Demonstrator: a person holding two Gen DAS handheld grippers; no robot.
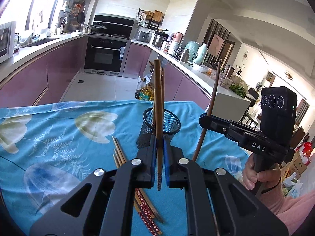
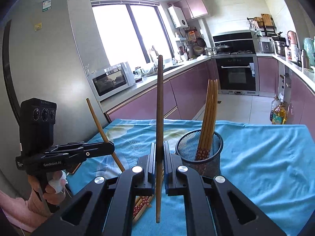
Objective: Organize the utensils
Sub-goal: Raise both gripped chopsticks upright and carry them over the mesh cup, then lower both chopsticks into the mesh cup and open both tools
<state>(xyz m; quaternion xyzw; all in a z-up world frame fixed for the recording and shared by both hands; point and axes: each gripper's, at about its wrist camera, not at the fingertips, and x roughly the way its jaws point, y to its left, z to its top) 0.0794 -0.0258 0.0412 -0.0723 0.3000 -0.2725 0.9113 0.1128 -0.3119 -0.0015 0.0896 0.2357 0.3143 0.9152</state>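
Midway through loading chopsticks into the black mesh holder (image 2: pixel 198 153), which stands on the counter (image 2: pixel 265 157) under a blue floral cloth (image 1: pixel 59 133). Left hand-held gripper (image 1: pixel 159 153) closed on one brown chopstick (image 1: pixel 158 108), held near upright with its patterned end hanging below the pads, raised just in front of the holder and seemingly a little short of its rim. Right hand-held gripper (image 2: pixel 159 157) likewise clamped on a single darker chopstick (image 2: pixel 159 118), upright, just left of the holder (thinner tip down, as far as can be told). Already standing in the holder: a bundle of chopsticks (image 2: pixel 208 118) leaning toward its left side, patterned ends down. Still lying loose on the cloth below the grippers: several more chopsticks (image 1: pixel 120 155), some with red flowered ends. Next move, by judgement: carry one held stick over the open mouth, lower it until the end passes the rim, then open the jaws; the other to follow. Calls for clearing the leaning bundle and keeping the two grippers from crowding each other above the narrow opening.
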